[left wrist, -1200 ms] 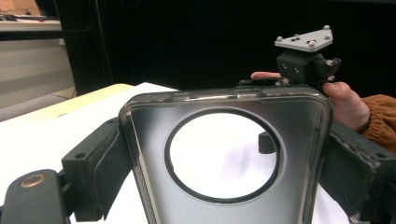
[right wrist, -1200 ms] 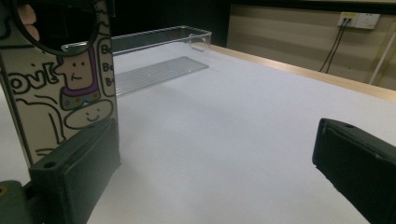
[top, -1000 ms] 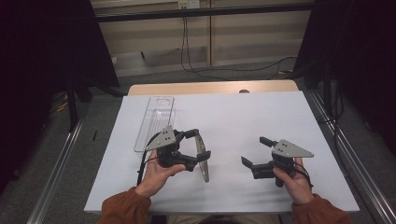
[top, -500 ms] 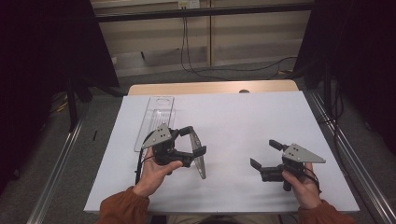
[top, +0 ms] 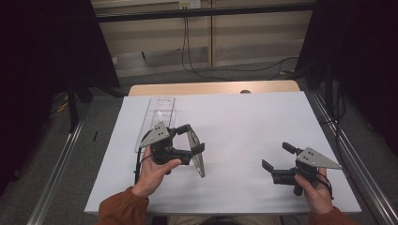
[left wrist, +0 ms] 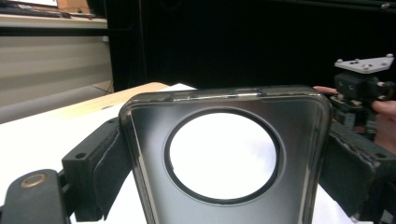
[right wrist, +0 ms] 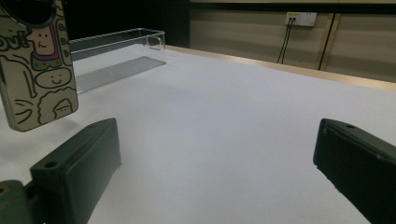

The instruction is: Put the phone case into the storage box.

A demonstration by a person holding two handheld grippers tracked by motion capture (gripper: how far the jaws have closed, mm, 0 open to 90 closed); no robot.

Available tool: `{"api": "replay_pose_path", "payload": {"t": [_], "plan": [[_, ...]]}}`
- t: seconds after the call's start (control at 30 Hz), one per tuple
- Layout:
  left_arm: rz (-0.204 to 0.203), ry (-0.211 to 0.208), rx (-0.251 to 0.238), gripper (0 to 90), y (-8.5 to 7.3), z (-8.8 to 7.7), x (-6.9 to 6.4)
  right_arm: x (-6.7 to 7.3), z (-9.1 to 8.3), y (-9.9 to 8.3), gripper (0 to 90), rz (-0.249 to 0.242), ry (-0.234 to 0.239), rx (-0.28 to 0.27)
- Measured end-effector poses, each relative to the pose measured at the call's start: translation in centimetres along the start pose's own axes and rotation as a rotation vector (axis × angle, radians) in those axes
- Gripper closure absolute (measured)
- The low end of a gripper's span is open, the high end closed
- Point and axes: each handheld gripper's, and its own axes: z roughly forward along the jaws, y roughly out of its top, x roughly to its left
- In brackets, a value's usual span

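It looked like a lab recording bay: a white-covered table (top: 244, 122) stood between black curtains (top: 42, 70), with cables (top: 197, 56) trailing from a wall socket (top: 187, 4) beyond its far edge.

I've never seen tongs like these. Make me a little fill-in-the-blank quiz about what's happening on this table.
1. The left tongs are shut on a phone ____.
2. The round cutout in the phone case is for the ____.
3. The right tongs stand ____, holding nothing.
4. The clear plastic tray lies on the table's ____ side in the high view.

Missing words: case; camera; open; left
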Motion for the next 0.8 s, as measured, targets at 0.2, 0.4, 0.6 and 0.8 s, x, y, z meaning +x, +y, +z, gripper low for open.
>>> {"api": "replay_pose_path", "payload": {"t": [0.2,0.4,0.6,0.8], "plan": [[0.011,0.022,0.008,11.6,0.4,-0.2,0.1,-0.1,-0.7,-0.3,0.4,-0.001,-0.025,0.013],[-0.004,0.060,-0.006,11.6,0.9,-0.8,0.4,-0.4,-1.5,-0.5,0.5,0.008,-0.042,0.007],[-0.005,0.095,-0.027,11.7,1.7,-1.3,0.5,-0.5,-2.0,-0.8,0.5,0.019,-0.056,0.008],[0.026,0.096,-0.035,11.7,3.3,-1.6,0.7,-0.5,-2.1,-0.8,0.5,0.022,-0.061,0.003]]}}
